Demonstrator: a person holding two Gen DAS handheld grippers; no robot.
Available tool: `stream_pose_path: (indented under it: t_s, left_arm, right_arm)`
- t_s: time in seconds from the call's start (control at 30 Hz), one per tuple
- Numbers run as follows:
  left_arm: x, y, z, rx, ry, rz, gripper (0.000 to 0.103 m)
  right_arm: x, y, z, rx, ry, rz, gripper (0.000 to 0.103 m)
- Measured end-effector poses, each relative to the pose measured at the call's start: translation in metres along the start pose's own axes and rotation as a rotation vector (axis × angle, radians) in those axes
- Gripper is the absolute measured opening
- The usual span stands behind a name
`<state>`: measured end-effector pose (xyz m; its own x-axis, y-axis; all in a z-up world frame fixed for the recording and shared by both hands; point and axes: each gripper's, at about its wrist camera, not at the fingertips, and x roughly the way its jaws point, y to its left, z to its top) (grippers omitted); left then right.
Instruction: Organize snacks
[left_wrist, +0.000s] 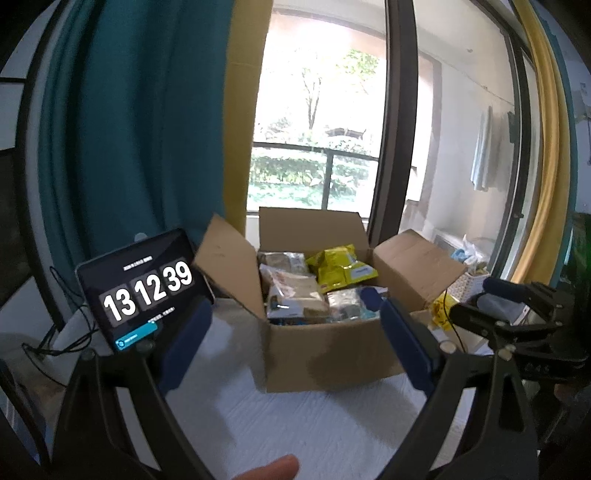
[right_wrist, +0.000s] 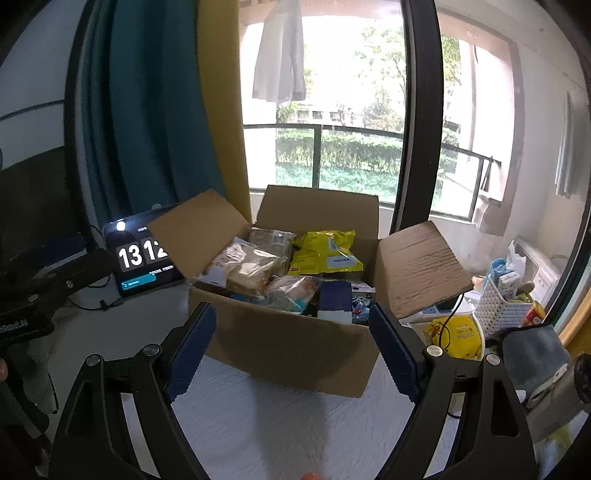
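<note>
White tabletop (right_wrist: 280, 413) holds open snack-filled cardboard box (right_wrist: 295, 347).

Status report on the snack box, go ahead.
Left hand-held gripper and right hand-held gripper open, empty. Cardboard box open, full of snack packets. Nothing in the way.

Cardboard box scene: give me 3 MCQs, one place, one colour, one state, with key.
1. Where does the tablet stand relative to the cardboard box?
A left of it
B inside it
C on its far flap

2. What colour is the big snack bag at the back of the box?
A red
B yellow
C purple

3. How are the box flaps?
A taped shut
B folded open
C cut off

Key: A, the clock screen sits beside the left flap; B, the bag is bright yellow; B, the flaps splay outward and the snacks show.
</note>
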<state>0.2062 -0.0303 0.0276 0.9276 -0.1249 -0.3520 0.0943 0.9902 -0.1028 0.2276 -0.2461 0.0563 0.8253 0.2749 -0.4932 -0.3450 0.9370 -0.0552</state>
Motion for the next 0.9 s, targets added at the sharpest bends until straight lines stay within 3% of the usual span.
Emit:
stream_pose_path:
  t_s: [0.23,0.9]
  left_arm:
    - [-0.036,-0.009,-0.002,0.054,-0.055,0.058,0.094]
    - [-0.128,-0.021,0.014,0.096,-0.190,0.030,0.094]
  right_arm:
    - [-0.041,0.018,-0.001,-0.015,-0.055,-0.009,0.087]
    - [-0.150,0.047,0.007,-0.023,-0.248,-0.057,0.087]
